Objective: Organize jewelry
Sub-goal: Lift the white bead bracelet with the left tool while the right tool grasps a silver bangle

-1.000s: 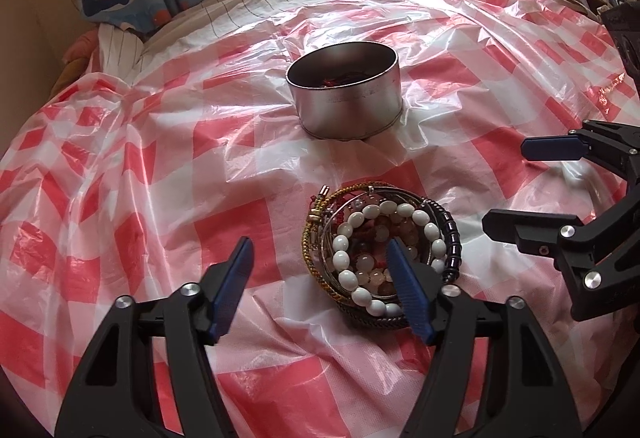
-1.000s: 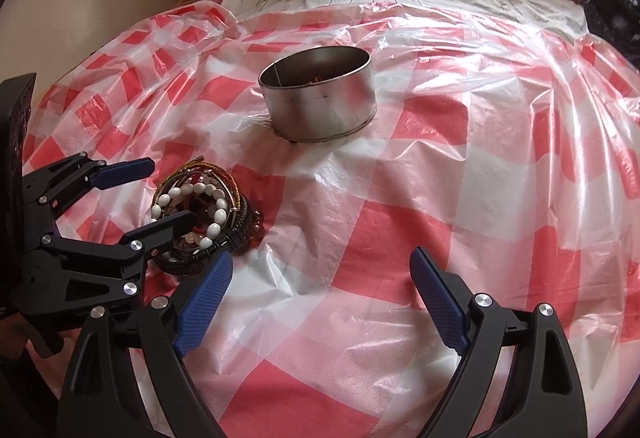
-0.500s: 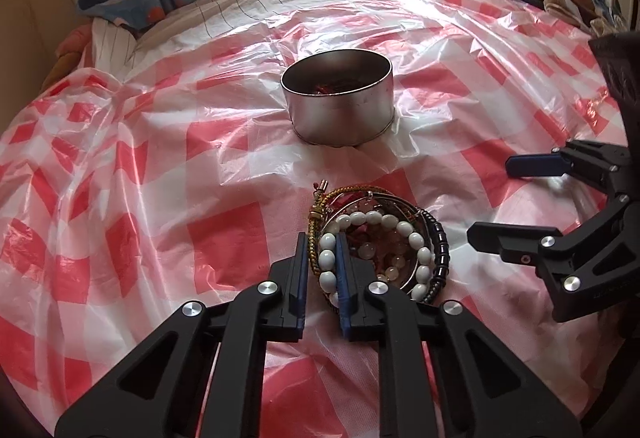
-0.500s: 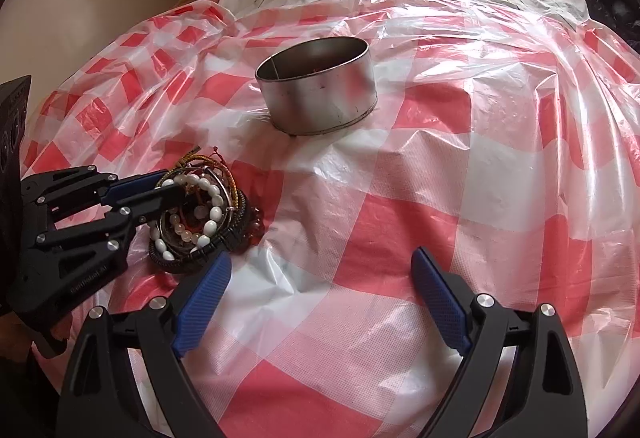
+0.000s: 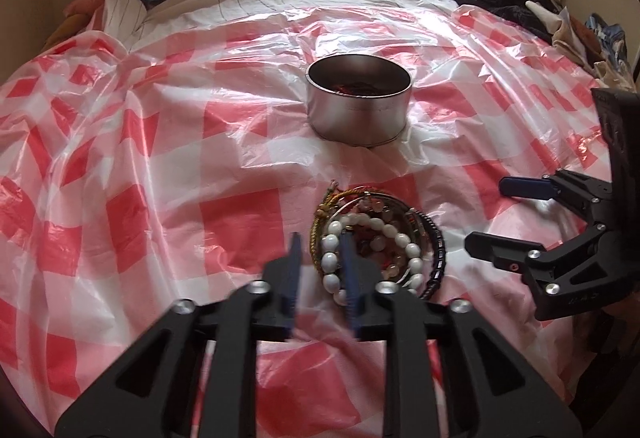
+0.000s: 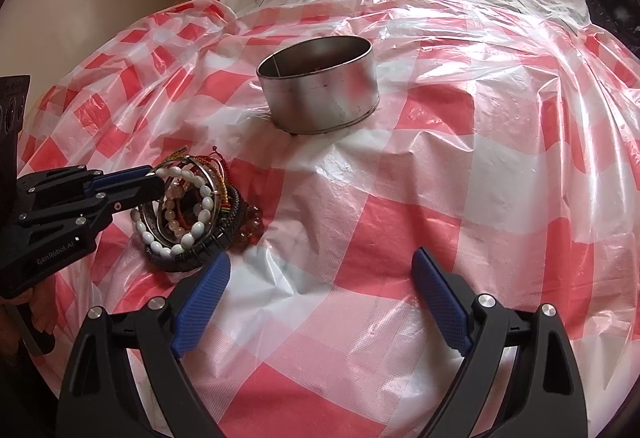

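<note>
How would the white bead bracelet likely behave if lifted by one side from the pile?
The white bead bracelet would probably sag, being separate beads on a string. It may drag neighbours, since it lies tangled in the bracelet pile. Its smooth rounded beads might slip.

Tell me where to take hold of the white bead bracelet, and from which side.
Take the white bead bracelet by its left arc, coming from above with one finger inside the loop and one outside. It lies flat on top of the bracelet pile, so that arc is exposed. The left gripper, opening now, already straddles it.
</note>
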The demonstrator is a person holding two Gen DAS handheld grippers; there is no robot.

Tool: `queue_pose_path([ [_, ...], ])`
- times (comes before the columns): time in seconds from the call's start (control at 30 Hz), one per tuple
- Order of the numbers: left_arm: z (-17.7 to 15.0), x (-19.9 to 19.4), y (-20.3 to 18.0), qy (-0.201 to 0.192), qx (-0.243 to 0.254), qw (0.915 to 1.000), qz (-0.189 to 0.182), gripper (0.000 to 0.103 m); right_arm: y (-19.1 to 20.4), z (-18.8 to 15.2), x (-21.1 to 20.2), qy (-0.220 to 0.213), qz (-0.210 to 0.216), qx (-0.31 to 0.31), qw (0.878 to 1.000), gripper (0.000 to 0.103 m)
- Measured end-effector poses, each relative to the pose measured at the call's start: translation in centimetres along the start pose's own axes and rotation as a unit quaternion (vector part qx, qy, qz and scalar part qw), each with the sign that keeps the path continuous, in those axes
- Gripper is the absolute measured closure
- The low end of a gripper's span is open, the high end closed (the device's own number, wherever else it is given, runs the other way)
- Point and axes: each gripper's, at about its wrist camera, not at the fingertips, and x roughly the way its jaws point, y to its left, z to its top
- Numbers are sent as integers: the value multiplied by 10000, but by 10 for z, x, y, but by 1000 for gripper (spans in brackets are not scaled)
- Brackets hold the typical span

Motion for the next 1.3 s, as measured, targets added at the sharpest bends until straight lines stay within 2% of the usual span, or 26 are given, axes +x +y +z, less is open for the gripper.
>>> queue_pose_path([
  [0.03,0,0,0,-16,35,10000,80,70,1,0,0,0,0,-13,10000,15],
  [0.1,-1,-1,-1,-29,162,9996,228,70,2,0,0,0,-4,-42,10000,15],
  [0.2,-2,-3,-3,-51,275,9994,215,72,3,0,0,-10,12,-58,10000,15],
  [0.27,-2,-5,-9,-76,481,9984,286,94,4,0,0,-8,13,-76,10000,15],
  [0.33,-3,-6,-15,-91,685,9968,401,97,4,1,1,-7,14,-92,10000,15],
  [0.4,-3,-9,-18,-60,730,9970,237,97,4,1,1,-12,16,-100,9999,15],
  [0.5,-1,-19,-10,-216,412,9986,-255,97,4,1,0,-40,18,-101,9999,15],
  [0.6,2,-34,4,-489,-5,9965,-679,97,6,2,-5,-190,73,-127,9997,15],
  [0.67,3,-41,13,-640,-251,9946,-774,97,11,3,-10,-360,156,-198,9990,15],
  [0.83,3,-59,35,-1041,-721,9893,-720,97,35,12,-19,-818,336,-639,9940,17],
  [0.87,3,-61,38,-1088,-778,9885,-704,97,39,14,-17,-826,345,-703,9935,20],
  [0.93,3,-63,43,-1103,-864,9877,-688,97,47,20,-10,-782,350,-831,9929,42],
  [1.17,1,-67,50,-1088,-910,9876,-668,97,63,28,14,-491,152,-1121,9924,62],
  [1.3,1,-67,50,-1074,-902,9878,-674,97,64,27,26,-302,182,-1187,9923,87],
])
